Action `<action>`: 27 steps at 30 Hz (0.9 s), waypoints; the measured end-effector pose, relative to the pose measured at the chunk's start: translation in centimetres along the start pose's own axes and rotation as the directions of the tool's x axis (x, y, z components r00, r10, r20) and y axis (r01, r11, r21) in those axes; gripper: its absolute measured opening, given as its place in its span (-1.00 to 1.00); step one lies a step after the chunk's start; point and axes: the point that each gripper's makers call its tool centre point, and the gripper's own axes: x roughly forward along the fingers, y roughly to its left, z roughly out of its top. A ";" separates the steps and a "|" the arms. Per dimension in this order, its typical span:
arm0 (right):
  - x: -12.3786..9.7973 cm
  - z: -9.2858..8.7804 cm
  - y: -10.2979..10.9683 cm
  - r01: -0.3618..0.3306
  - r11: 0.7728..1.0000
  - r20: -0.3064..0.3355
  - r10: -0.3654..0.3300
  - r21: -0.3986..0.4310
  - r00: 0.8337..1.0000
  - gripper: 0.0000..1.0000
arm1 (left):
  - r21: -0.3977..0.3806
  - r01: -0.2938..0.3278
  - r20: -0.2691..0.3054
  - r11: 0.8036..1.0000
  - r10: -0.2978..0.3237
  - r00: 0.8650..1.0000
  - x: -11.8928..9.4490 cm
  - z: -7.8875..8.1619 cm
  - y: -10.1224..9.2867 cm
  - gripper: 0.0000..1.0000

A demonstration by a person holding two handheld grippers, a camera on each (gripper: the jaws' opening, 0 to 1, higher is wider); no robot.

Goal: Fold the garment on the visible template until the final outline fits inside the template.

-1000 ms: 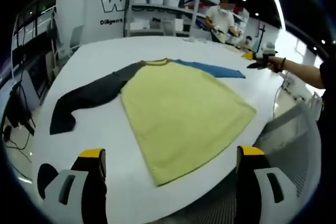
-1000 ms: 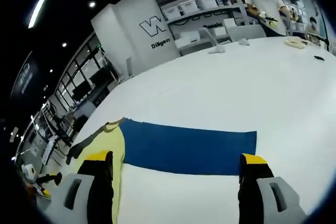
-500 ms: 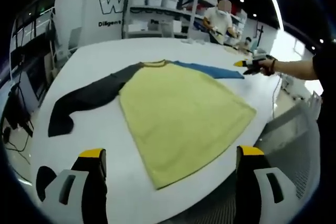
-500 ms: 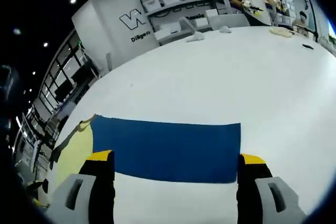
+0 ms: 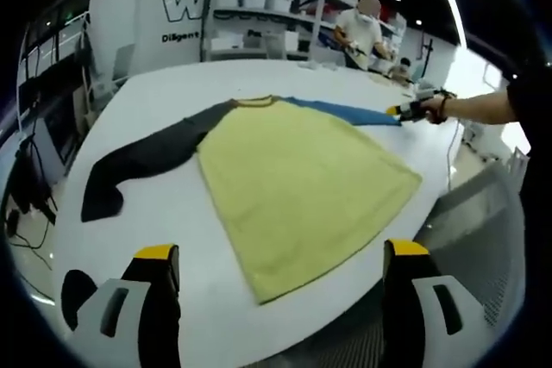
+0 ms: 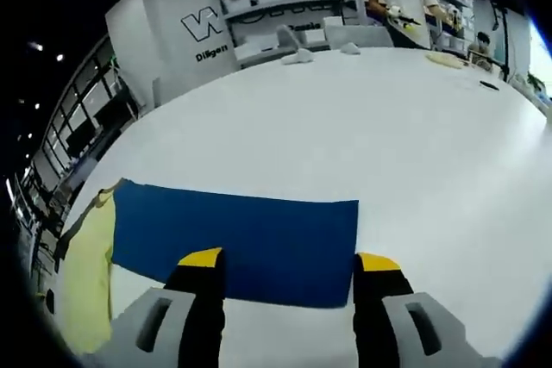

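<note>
Left gripper view: one shirt (image 5: 302,183) lies flat and unfolded mid-table (image 5: 172,239), dark sleeve (image 5: 142,161) and blue sleeve (image 5: 345,111) both spread; folding looks barely begun. Left gripper (image 5: 274,286) hangs wide open, empty.

Right gripper view: right gripper (image 6: 288,277) straddles the blue sleeve's (image 6: 241,234) cuff, jaws parted, not yet gripping. No template visible.

Shirt body (image 5: 302,187): soft matt yellow cloth, slightly fuzzy, lying flat.
Dark sleeve (image 5: 142,161): matt charcoal cloth, faintly creased.
Blue sleeve (image 6: 237,239): smooth matt blue cloth, evenly flat.
Table (image 6: 388,144): smooth white top with a faint sheen.
Right gripper (image 6: 289,265): grey plastic-looking jaws, tips yellow.
Left gripper (image 5: 276,256): the same grey plastic look, yellow tips.
Shelving (image 5: 259,6): pale, metal-looking frame holding whitish plastic-looking bins.
</note>
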 end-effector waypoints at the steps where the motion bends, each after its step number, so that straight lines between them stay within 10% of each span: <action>1: 0.0 -0.1 -0.2 0.007 1.000 -0.003 -0.007 -0.009 1.000 -0.12 | 0.003 -0.001 -0.002 1.000 0.001 1.000 0.0 0.0 0.0 0.86; 9: -1.8 -1.0 -1.1 0.118 0.993 -0.005 -0.119 -0.009 0.993 -0.90 | 0.006 -0.005 0.027 1.000 0.005 1.000 -0.4 0.7 -0.1 0.79; 27: -3.3 -1.2 0.4 0.178 0.984 -0.025 -0.179 -0.023 0.984 -1.00 | 0.023 -0.009 0.025 1.000 0.008 1.000 -1.6 1.0 -0.3 0.77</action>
